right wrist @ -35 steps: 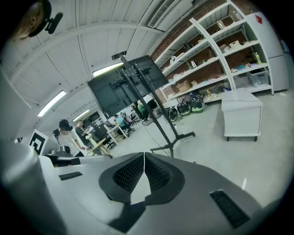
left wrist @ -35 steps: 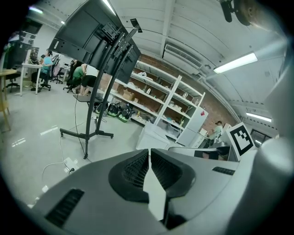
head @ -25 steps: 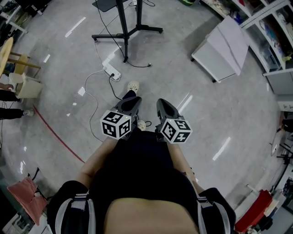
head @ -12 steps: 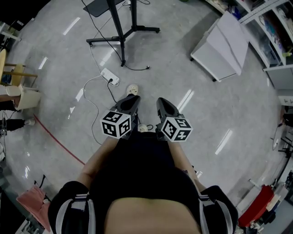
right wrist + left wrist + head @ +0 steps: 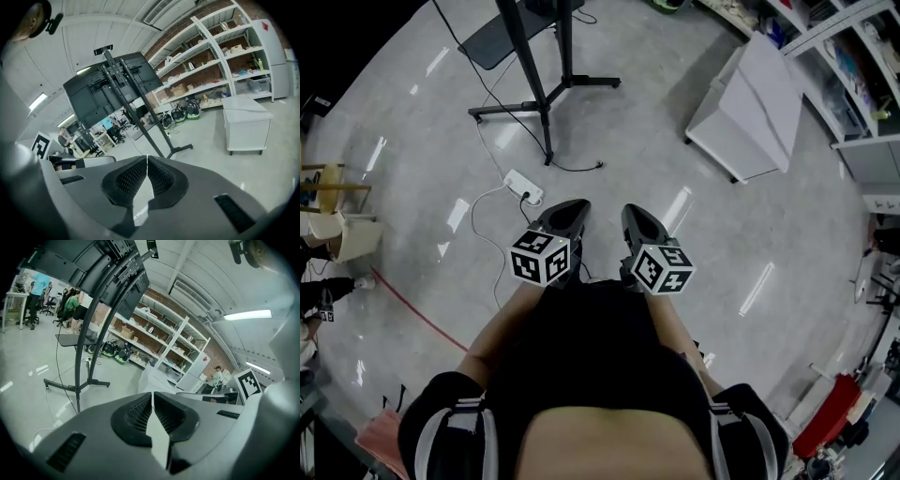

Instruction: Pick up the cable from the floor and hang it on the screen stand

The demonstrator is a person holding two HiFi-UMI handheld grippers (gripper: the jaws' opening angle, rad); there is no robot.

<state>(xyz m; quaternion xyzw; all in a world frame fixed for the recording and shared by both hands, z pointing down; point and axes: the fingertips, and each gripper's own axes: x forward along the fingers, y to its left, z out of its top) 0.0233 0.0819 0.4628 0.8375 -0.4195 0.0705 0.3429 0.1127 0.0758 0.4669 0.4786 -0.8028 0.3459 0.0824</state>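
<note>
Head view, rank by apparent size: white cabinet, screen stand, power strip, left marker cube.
1. White cabinet and screen stand: similar span in frame, so not ranked; the stand is cut off at the top.
2. Left marker cube: its rank is unsure, since it is far nearer the camera.
3. Power strip.

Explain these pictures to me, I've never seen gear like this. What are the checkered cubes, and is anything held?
A person holds a hand-held claw in each hand; the marker cubes are part of those. The top-down picture is from a camera on the person's head: left claw, right claw. The other two come from cameras riding on each claw, looking along its jaws. Both claws are shut, holding nothing. On the grey polished floor ahead: a black metal screen stand, a white power strip, a thin black cable and a white cabinet.
</note>
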